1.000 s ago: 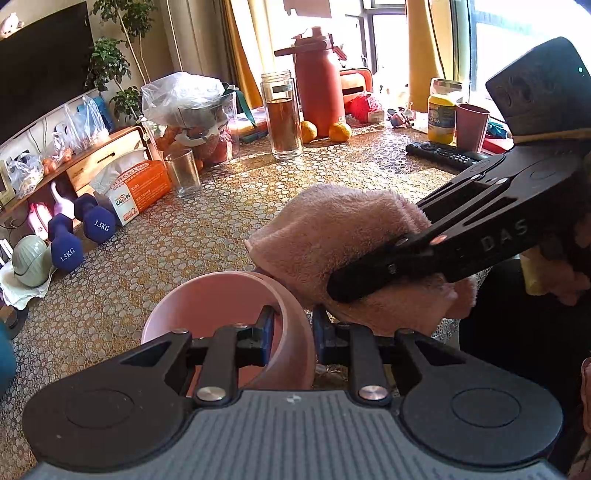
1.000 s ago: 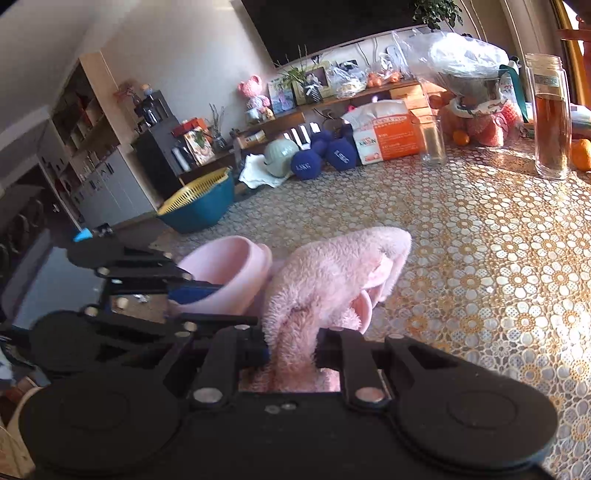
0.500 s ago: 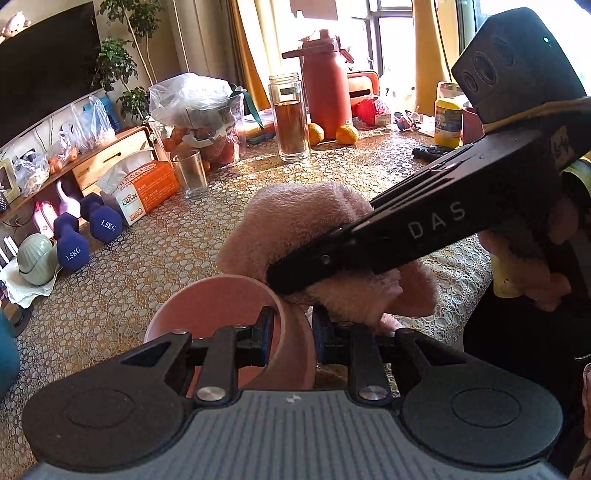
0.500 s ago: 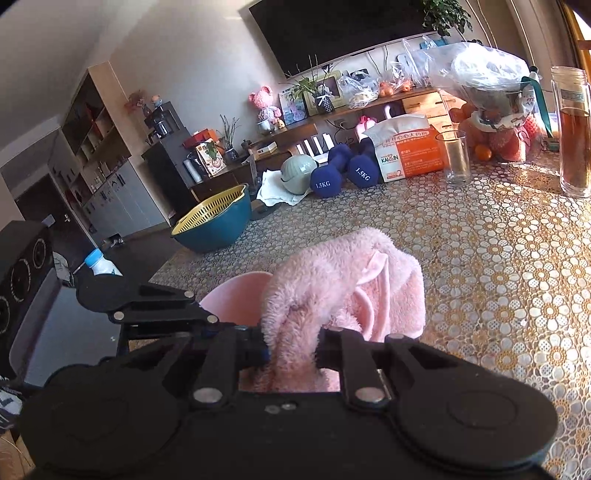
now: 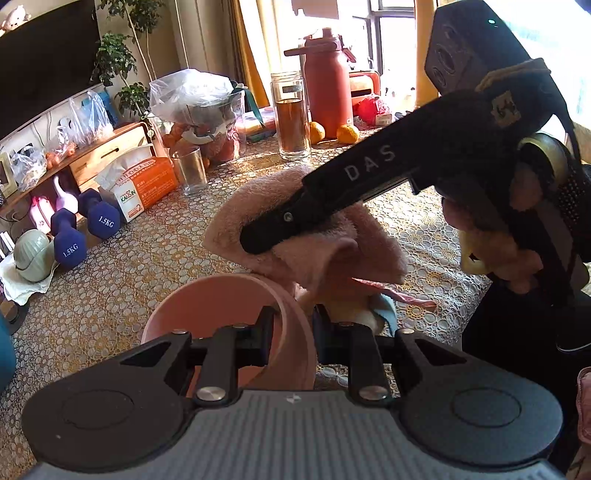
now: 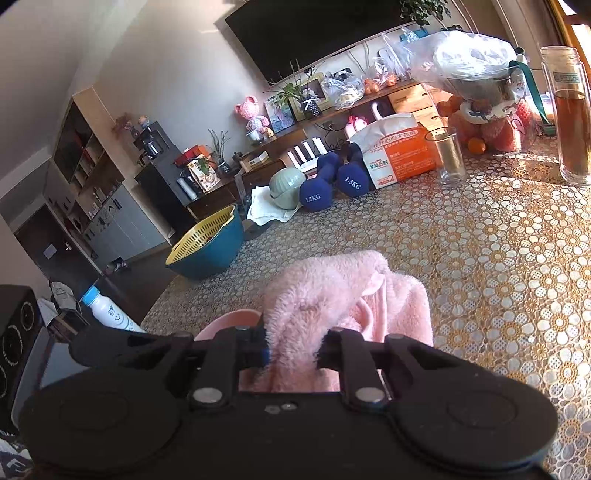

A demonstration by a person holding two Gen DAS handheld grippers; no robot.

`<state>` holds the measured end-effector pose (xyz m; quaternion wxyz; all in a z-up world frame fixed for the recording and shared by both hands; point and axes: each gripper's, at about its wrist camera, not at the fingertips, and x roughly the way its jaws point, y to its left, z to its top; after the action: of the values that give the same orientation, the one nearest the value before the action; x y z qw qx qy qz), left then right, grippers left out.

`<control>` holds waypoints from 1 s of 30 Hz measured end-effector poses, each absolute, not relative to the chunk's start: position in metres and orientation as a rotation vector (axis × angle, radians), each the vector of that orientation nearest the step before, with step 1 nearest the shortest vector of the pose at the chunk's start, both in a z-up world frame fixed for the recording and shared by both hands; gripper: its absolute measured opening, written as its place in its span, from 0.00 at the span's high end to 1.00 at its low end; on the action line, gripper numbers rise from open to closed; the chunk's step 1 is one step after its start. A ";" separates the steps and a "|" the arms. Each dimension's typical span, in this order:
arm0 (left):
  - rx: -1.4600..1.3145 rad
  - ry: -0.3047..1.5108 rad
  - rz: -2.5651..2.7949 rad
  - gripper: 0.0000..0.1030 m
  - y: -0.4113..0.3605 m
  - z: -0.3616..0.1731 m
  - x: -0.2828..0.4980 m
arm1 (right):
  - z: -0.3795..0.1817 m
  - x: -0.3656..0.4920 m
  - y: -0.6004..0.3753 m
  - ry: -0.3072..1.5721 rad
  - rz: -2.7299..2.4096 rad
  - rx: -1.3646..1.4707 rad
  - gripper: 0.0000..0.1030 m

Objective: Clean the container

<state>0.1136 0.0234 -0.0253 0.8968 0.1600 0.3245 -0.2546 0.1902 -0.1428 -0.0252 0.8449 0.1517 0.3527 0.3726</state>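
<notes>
Landmark: wall-mounted TV, dark screen, on pale wall. Below TV: long wooden shelf unit, cluttered. Left of TV: tall open shelving, grey cabinets beneath. Floor below unit: dark. Far from TV, across patterned table: bright window, yellow curtains, sunlight on tabletop.

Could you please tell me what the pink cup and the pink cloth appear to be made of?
Pink cup: probably plastic or silicone; its smooth, matte, opaque wall shows no glassy glare.
Pink cloth: fluffy fleece or microfibre towelling; its pile is fuzzy and it folds softly where the right claw pinches it.
</notes>
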 end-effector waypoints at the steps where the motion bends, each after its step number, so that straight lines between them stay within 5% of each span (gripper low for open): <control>1: 0.334 0.673 -0.531 0.79 0.023 -0.026 0.113 | -0.027 0.193 -0.144 0.750 0.771 0.329 0.85; 13: 0.317 0.686 -0.540 0.79 0.024 -0.026 0.115 | -0.068 0.216 -0.147 0.865 0.653 0.266 0.85; 23: 0.429 0.686 -0.524 0.78 0.011 -0.025 0.112 | -0.032 0.171 -0.189 0.698 0.590 0.144 0.84; 26: 0.479 0.685 -0.533 0.60 0.008 -0.022 0.109 | -0.028 0.159 -0.199 0.680 0.595 0.145 0.84; 28: 0.524 0.667 -0.546 0.28 0.008 -0.019 0.103 | -0.029 0.154 -0.203 0.680 0.597 0.157 0.84; 30: 0.578 0.651 -0.551 0.27 0.007 -0.016 0.098 | -0.031 0.151 -0.205 0.683 0.598 0.172 0.84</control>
<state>0.0982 0.0069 -0.0160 0.8701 0.2766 0.3112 -0.2637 0.1511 -0.2054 -0.0311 0.8952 0.0829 0.3293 0.2886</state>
